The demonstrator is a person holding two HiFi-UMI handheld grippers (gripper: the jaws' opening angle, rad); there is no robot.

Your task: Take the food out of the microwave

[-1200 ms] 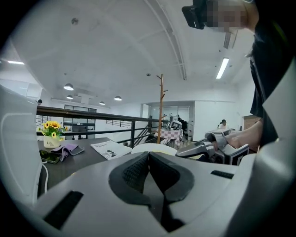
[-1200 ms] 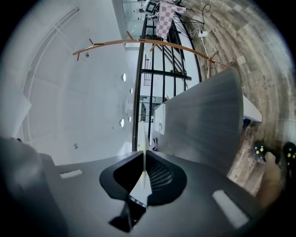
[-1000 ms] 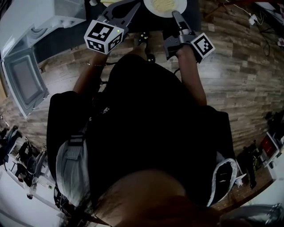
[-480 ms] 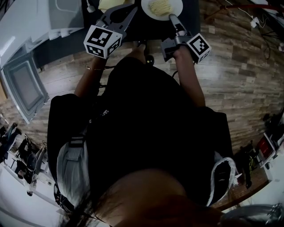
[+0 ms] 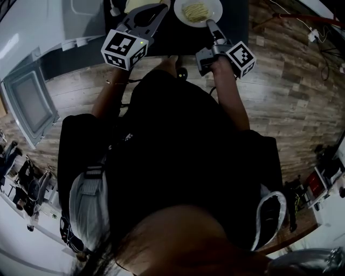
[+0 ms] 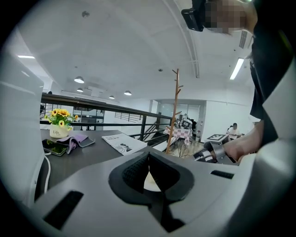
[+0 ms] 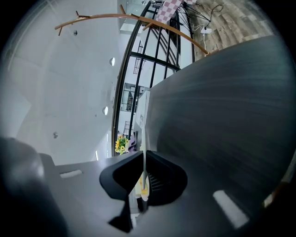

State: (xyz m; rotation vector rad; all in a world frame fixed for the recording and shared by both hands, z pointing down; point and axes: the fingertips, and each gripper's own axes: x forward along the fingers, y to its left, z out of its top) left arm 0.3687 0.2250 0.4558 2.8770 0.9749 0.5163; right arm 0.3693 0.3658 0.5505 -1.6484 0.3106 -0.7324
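Wood-plank floor [image 5: 291,81] runs under the person, whose dark clothing fills the middle of the head view and hides much of it. In front, the dark bench [image 5: 234,29] is cut off by the top of the picture.

The right gripper [image 5: 211,23] has its fingers clamped on the near rim of the white plate [image 5: 180,16] that carries the pale yellow food [image 5: 195,9]. In the right gripper view this rim is only a thin white line between the pads. Whether the plate rests on the bench or is held just above it, I cannot tell. The left gripper [image 5: 160,7] is just left of the plate, fingers together with nothing between them.

Compared with one second ago, more of the plate shows below the top edge.

The plate is well in from the bench's front and right edges, with bare bench beside it. At the far left the microwave [image 5: 32,38] stands with its door [image 5: 29,102] open, well apart from the plate.
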